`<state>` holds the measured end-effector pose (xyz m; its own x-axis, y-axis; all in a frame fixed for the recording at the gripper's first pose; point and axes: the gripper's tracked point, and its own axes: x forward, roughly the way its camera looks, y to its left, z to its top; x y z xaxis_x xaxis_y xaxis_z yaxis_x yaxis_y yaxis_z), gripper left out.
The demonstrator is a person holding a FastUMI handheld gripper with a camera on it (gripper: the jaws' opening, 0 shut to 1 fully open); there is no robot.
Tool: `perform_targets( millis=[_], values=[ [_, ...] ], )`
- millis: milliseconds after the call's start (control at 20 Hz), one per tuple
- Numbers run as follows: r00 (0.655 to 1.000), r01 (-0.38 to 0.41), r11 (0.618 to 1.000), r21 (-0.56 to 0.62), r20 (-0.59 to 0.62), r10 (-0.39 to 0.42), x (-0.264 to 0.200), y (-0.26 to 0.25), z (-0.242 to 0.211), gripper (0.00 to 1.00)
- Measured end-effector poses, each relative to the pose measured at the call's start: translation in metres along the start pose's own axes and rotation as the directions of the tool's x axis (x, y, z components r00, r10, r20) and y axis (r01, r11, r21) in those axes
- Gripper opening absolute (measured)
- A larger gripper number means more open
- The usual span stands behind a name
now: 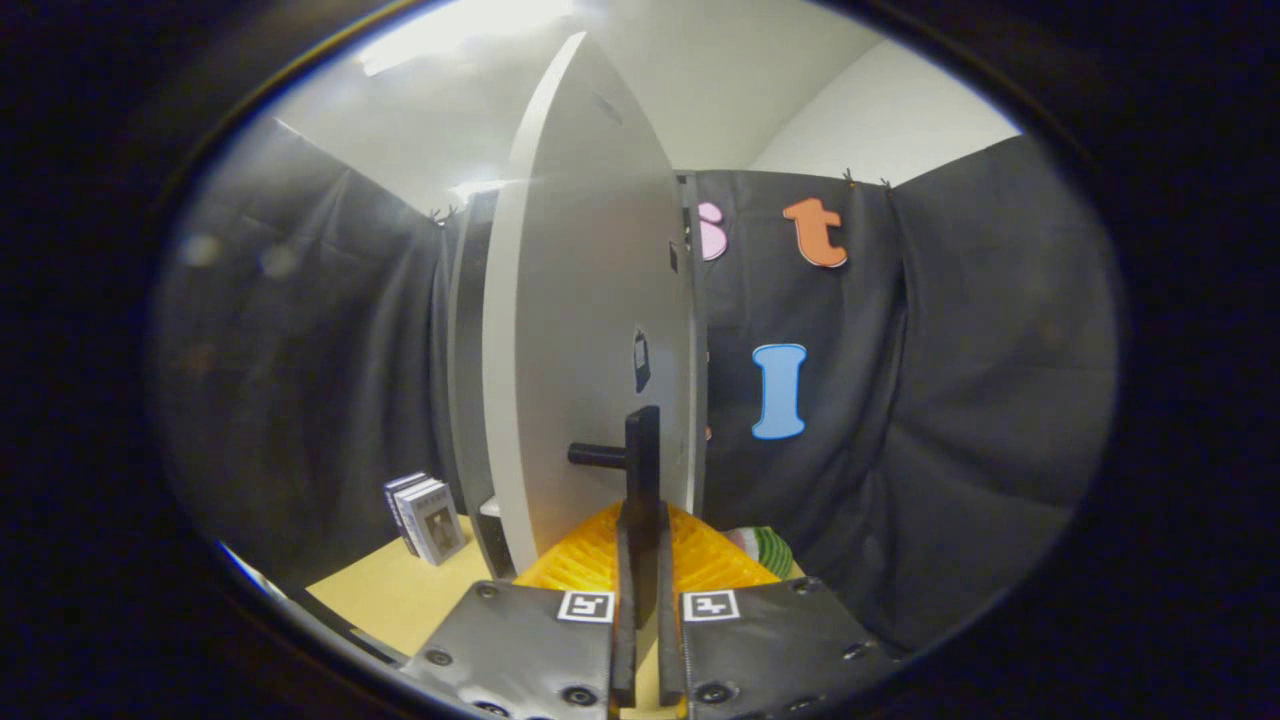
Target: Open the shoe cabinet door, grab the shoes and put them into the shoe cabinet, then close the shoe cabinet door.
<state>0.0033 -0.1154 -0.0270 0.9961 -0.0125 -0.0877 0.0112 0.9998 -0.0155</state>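
Gripper (641, 560) clamped on the black door handle (640, 455), both fingers pressing its upright bar.
The white shoe cabinet door (580, 330) stands ajar, hiding the cabinet interior; an orange object (590, 565) beneath the fingers is hard to identify, books (425, 515) beyond.

**Count of things in the booth**

One gripper (645, 560) with two fingers, closed on one black door handle (640, 470). One white cabinet door (580, 330), standing open, on one shoe cabinet (462, 380). One yellow ribbed thing (590, 565) under the fingers. One green-striped thing (768, 550) beside it. Two boxed packs (425, 518) stand side by side on one tabletop (400, 595).
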Motion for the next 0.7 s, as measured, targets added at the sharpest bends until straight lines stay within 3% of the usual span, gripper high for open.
perform_targets(
  millis=[200, 250, 300, 700],
  values=[
    [0.998, 0.062, 0.998, -0.024, -0.006, -0.062, 0.0, -0.041, -0.004, 0.08],
    [0.998, 0.067, 0.998, -0.015, 0.012, -0.067, -0.054, -0.02, 0.02, 0.06],
    [0.998, 0.062, 0.998, -0.01, 0.01, -0.062, -0.007, -0.049, 0.005, 0.04],
    [0.995, 0.097, 0.995, 0.011, 0.006, -0.097, -0.015, -0.093, 0.008, 0.02]
  ],
)
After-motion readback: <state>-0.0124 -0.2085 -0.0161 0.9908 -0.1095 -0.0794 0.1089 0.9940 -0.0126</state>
